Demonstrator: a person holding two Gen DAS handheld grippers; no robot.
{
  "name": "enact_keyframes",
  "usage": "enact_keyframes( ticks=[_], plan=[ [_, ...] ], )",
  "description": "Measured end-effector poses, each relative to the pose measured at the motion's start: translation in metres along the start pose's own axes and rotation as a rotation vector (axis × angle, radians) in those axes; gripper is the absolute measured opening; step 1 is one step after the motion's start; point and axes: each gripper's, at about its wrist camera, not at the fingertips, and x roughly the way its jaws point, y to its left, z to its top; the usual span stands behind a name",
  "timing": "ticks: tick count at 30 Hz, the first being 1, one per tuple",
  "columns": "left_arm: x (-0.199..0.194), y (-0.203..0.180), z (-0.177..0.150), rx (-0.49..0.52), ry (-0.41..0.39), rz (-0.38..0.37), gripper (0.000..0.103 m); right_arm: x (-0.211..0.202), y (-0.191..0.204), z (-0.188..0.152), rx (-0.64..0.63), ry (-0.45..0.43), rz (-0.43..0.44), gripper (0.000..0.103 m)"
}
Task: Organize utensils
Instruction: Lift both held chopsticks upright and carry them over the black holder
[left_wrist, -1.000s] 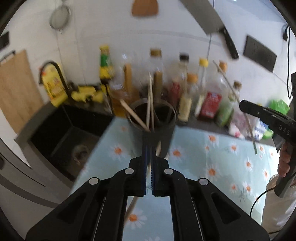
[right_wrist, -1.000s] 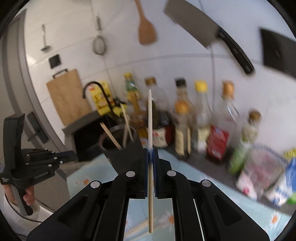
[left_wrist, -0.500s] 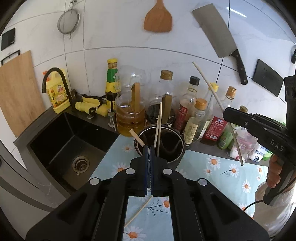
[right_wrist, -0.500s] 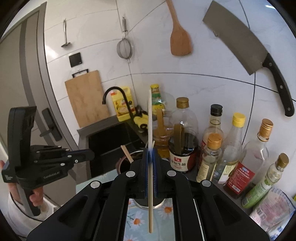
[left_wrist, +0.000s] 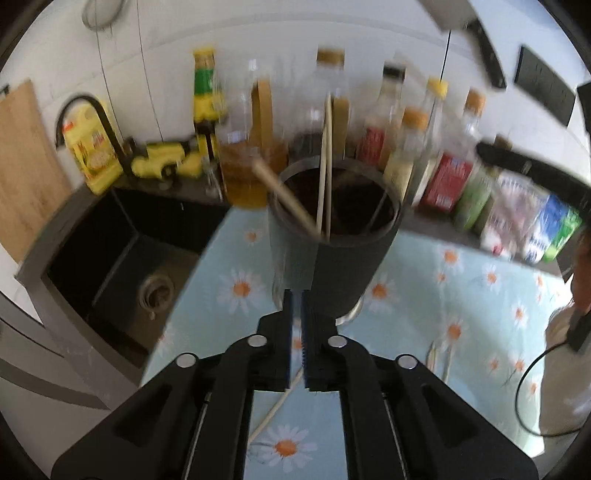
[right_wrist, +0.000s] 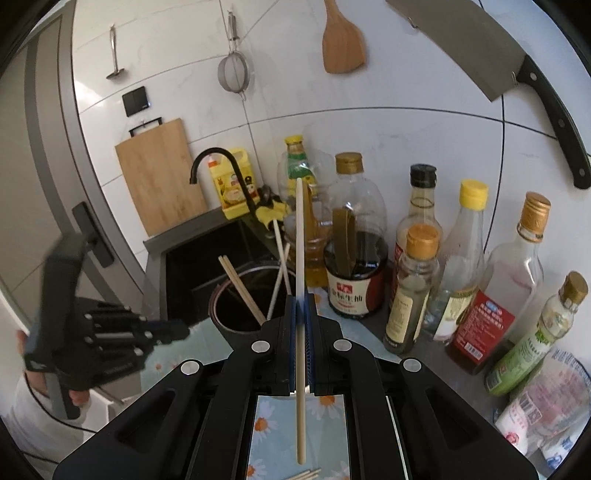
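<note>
A dark round utensil holder (left_wrist: 332, 254) stands on the daisy-print mat and holds several wooden chopsticks (left_wrist: 323, 162). My left gripper (left_wrist: 296, 302) sits low, just in front of the holder, its jaws a narrow gap apart with nothing between them. One loose chopstick (left_wrist: 275, 410) lies on the mat under it. My right gripper (right_wrist: 302, 306) is shut on a pale chopstick (right_wrist: 300, 236), held upright just right of the holder (right_wrist: 240, 306). More loose chopsticks (right_wrist: 306, 474) lie on the mat below. The left gripper also shows at the left of the right wrist view (right_wrist: 177, 328).
A row of sauce and oil bottles (right_wrist: 417, 258) stands against the tiled wall behind the holder. A black sink (left_wrist: 122, 251) with a black tap (right_wrist: 221, 173) lies to the left. A cleaver (right_wrist: 491, 62), wooden spatula (right_wrist: 341, 40) and strainer (right_wrist: 235, 74) hang on the wall.
My left gripper has dropped and moved closer to the holder, and its jaws have parted slightly. My right gripper has moved toward the holder with the chopstick still in it.
</note>
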Motion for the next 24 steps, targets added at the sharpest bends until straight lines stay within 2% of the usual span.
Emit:
enact_keyframes(
  ticks=[1,2,3,11,14,19,20,22,24],
  plan=[
    [0.006,0.001,-0.004,0.002,0.022,-0.004,0.018,0.000,0.000,-0.002,0.002,0.003,-0.004,0.005],
    [0.013,0.003,-0.010,0.005,0.043,-0.004,0.030,-0.001,0.000,-0.003,0.005,0.004,-0.008,0.005],
    [0.021,0.005,-0.017,0.014,0.071,-0.009,0.035,-0.001,-0.001,-0.003,0.007,0.005,-0.011,0.005],
    [0.068,0.010,-0.059,0.096,0.245,-0.022,0.037,-0.008,-0.001,-0.015,0.041,0.014,-0.052,0.005],
    [0.077,0.011,-0.069,0.116,0.283,-0.030,0.042,-0.011,-0.002,-0.022,0.060,0.019,-0.066,0.005],
    [0.089,0.009,-0.083,0.157,0.338,-0.036,0.044,-0.014,-0.004,-0.036,0.090,0.033,-0.085,0.005],
    [0.089,0.011,-0.083,0.158,0.341,-0.042,0.043,-0.014,-0.005,-0.039,0.100,0.037,-0.089,0.005],
    [0.090,0.013,-0.082,0.148,0.355,-0.057,0.033,-0.015,-0.006,-0.045,0.113,0.043,-0.093,0.005],
    [0.090,0.013,-0.082,0.147,0.362,-0.082,0.009,-0.016,-0.006,-0.051,0.124,0.047,-0.099,0.005]
  ],
)
